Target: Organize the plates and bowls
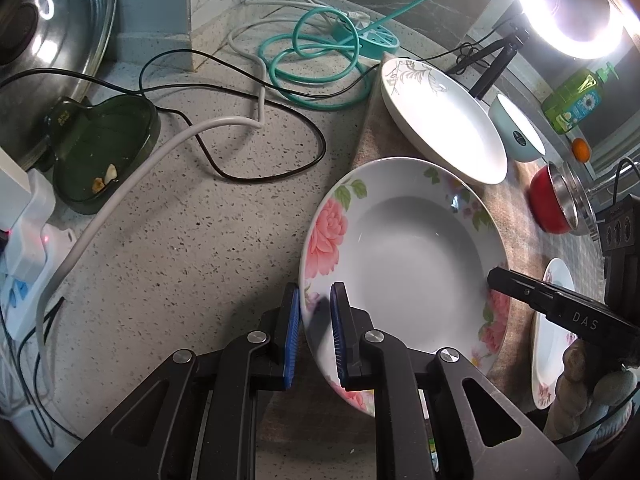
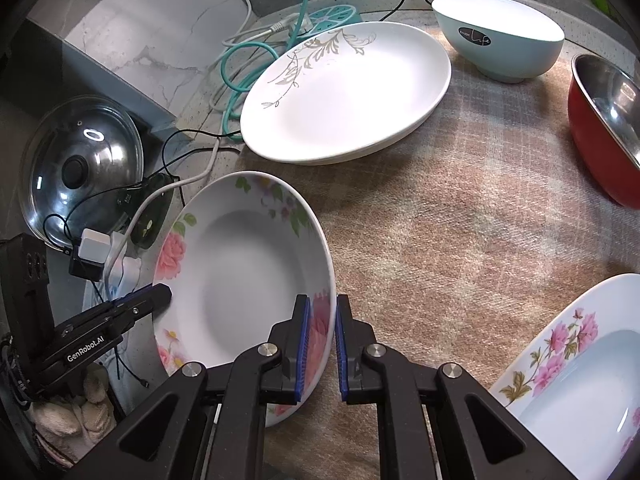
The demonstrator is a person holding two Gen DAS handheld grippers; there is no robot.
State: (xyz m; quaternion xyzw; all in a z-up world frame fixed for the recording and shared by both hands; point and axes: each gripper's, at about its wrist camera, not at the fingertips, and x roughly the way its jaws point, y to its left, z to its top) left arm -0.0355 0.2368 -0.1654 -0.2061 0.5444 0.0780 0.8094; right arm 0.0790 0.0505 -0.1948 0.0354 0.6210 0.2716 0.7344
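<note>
A deep white plate with pink roses (image 1: 412, 264) (image 2: 248, 272) sits at the left edge of the checked mat (image 2: 460, 216). My left gripper (image 1: 314, 332) is shut on its left rim, blue pads on either side of the edge. On the opposite rim my right gripper (image 2: 322, 344) is shut as well. Each gripper also shows in the other's view, the right gripper (image 1: 498, 278) and the left gripper (image 2: 162, 294). On the mat stand a white plate with a grey leaf pattern (image 2: 352, 92), a pale blue bowl (image 2: 500, 44), a red bowl with steel inside (image 2: 600, 128) and a second floral plate (image 2: 580, 380).
Cables (image 1: 256, 120), a teal power strip (image 1: 376, 40) and a dark green dish (image 1: 104, 152) lie on the speckled counter to the left. A glass pot lid (image 2: 80, 164) leans at the far left. A bright ring light (image 1: 572, 8) and a soap bottle (image 1: 576, 96) stand behind.
</note>
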